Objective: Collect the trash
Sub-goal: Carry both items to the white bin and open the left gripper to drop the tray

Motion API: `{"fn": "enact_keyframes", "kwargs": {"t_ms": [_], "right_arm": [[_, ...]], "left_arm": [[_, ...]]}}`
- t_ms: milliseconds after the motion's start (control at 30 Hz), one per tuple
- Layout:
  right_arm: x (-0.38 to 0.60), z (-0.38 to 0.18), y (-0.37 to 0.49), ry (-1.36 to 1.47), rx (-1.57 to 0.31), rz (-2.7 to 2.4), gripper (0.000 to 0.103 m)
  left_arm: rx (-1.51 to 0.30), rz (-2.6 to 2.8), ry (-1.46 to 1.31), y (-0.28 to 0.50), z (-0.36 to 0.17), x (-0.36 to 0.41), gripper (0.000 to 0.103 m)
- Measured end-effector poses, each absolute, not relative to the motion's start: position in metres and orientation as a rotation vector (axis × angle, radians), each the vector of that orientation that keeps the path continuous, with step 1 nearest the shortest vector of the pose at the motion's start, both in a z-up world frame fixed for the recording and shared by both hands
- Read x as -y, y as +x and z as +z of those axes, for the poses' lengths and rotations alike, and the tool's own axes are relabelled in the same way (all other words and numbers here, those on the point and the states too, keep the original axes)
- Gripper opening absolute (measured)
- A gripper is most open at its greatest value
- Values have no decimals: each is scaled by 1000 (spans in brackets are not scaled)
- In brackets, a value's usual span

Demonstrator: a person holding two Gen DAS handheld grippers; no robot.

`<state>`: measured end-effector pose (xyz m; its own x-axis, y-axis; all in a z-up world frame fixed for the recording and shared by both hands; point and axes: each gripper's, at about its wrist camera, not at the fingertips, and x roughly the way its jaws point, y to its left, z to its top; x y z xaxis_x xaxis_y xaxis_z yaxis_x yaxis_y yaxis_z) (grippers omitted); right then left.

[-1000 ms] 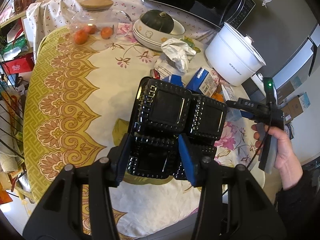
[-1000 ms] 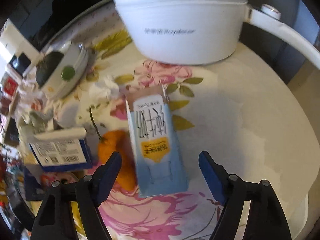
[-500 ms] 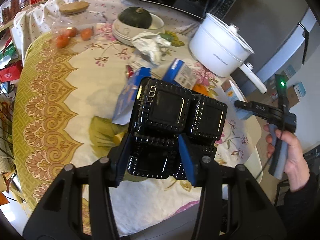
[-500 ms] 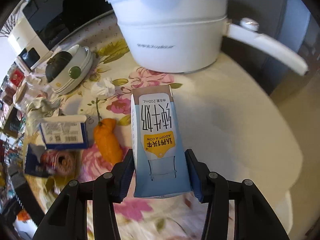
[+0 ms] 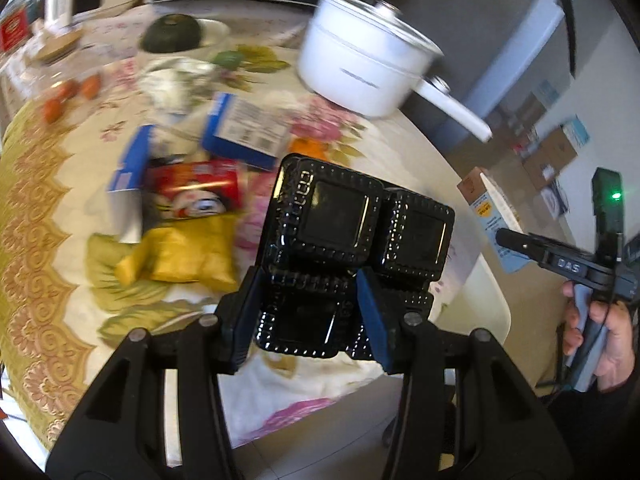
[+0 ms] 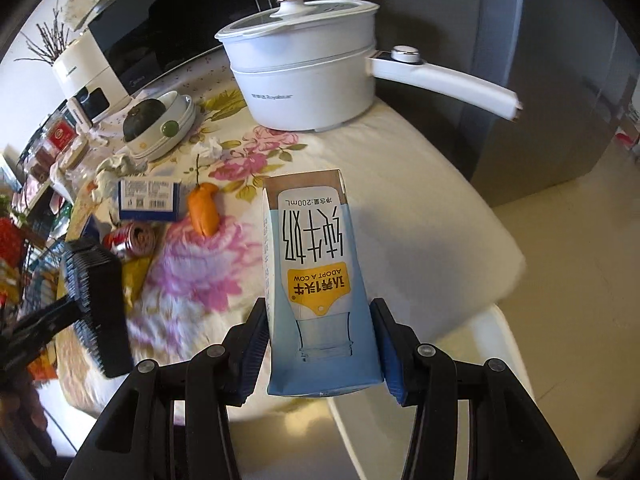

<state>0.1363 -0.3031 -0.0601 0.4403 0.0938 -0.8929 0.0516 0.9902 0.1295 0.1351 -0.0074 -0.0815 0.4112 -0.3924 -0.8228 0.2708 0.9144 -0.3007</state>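
My left gripper [image 5: 310, 316] is shut on a black plastic tray [image 5: 352, 240] with square cups and holds it above the table's near edge. My right gripper [image 6: 322, 344] is shut on a light-blue milk carton [image 6: 316, 272] and holds it off the table. The carton [image 5: 494, 208] and right gripper also show at the right of the left wrist view. The tray [image 6: 96, 296] shows at the left of the right wrist view. On the floral tablecloth lie a blue box [image 5: 244, 132], a red can [image 5: 196, 192], a yellow wrapper [image 5: 184, 256], an orange peel [image 6: 204, 210] and crumpled paper [image 5: 176, 84].
A white electric pot [image 6: 308, 76] with a long handle stands at the table's far right. A bowl stack with a dark squash [image 6: 144, 120] sits behind the trash. A microwave [image 6: 172, 28] and a white appliance [image 6: 80, 76] stand at the back. A fridge [image 6: 560, 80] is right.
My right gripper has closed on the milk carton, lifted it and drawn back from the table. My left gripper with the tray has pulled back and swung right.
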Motion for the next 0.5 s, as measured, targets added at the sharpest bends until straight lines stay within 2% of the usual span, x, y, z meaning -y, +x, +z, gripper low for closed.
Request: {"fn": "enact_keyframes", "kwargs": {"t_ms": [500], "right_arm": [[392,-82,61,246,-1166,-70,51]], "left_arm": [[-1093,-588,37,111,-98,121,50]]}}
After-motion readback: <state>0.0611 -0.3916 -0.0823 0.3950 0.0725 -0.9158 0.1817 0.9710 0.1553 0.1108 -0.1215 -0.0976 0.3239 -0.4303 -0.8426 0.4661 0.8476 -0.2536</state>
